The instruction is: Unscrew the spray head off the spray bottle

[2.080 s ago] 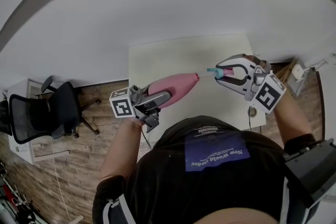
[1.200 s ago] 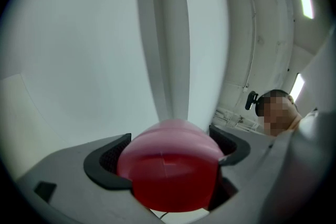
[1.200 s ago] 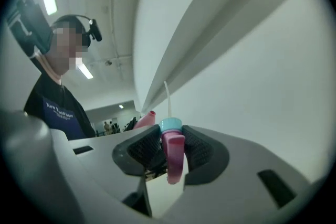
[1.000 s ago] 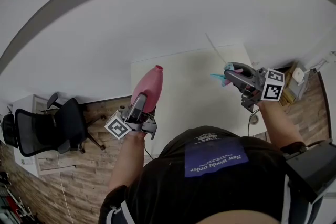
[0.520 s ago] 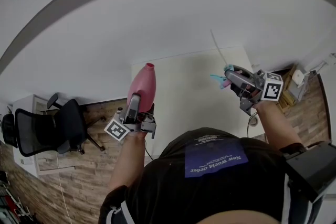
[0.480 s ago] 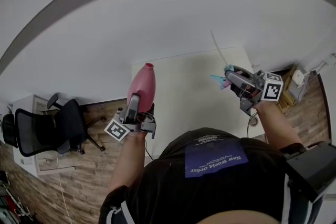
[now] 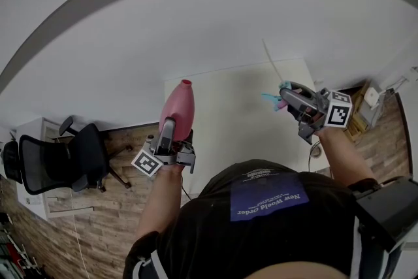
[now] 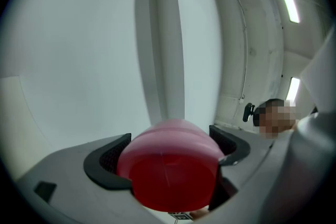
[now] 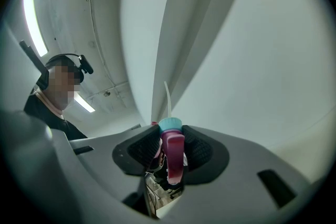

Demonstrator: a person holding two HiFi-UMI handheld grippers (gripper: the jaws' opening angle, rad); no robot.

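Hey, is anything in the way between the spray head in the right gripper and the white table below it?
Nothing visible. The spray head, clamped in the right gripper, hangs over bare white table; the pink bottle is off to the side in the left gripper.

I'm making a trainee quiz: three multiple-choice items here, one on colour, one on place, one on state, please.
1. The spray bottle is: A pink, B green, C black.
2. The spray head is: A screwed on the bottle, B in the right hand-held gripper, C out of view.
3. The left hand-held gripper is: A open and empty, B shut on the bottle, C shut on nothing.
Answers: A, its body shows pink; B, those jaws clamp it; B, pads press the bottle's sides.
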